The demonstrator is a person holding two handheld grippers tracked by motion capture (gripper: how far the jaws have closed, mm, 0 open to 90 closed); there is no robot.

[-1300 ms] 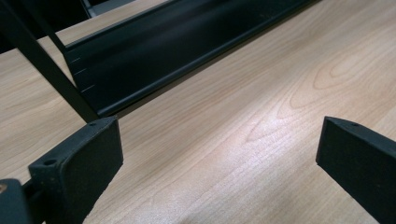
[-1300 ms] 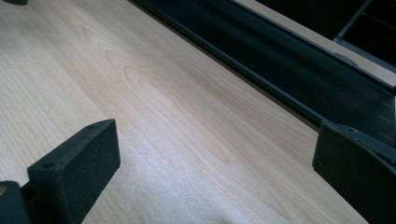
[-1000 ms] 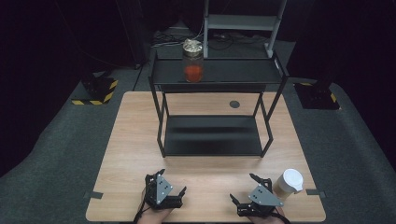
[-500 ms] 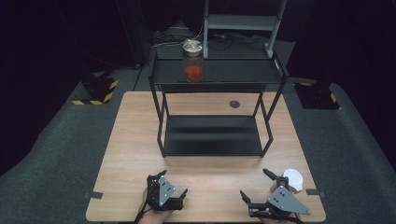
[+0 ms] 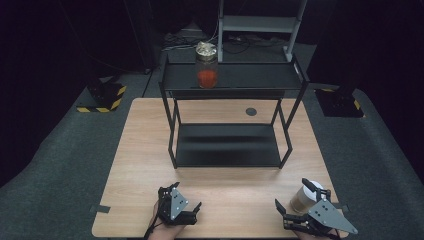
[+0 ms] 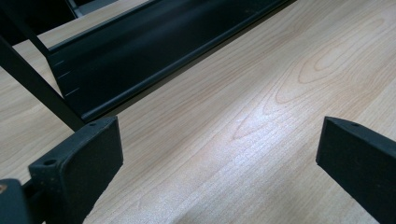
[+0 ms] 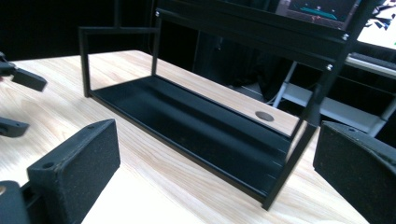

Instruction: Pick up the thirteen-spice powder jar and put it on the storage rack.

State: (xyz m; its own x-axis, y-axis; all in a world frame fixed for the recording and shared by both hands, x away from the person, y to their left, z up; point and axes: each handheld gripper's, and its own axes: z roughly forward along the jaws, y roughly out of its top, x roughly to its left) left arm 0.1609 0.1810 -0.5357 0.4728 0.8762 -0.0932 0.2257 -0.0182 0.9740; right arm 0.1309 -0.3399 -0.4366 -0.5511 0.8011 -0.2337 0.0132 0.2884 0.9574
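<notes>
Right gripper [image 5: 301, 199], jaws spread and empty, is sitting just beside the cup [image 5: 305, 196]; left gripper [image 5: 181, 205], also spread, is resting well apart from the cup.

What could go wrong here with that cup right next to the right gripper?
The right gripper, jaws open, sits close beside the cup near the table's front right corner; a sideways nudge could tip it or push it off the edge. Lifting toward the rack, a jaw might also clip its front post.

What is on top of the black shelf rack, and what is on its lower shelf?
On the top shelf of the rack stands a glass jar with red contents and a crinkled cover. The lower shelf looks bare; the part beneath the top shelf is hidden.
</notes>
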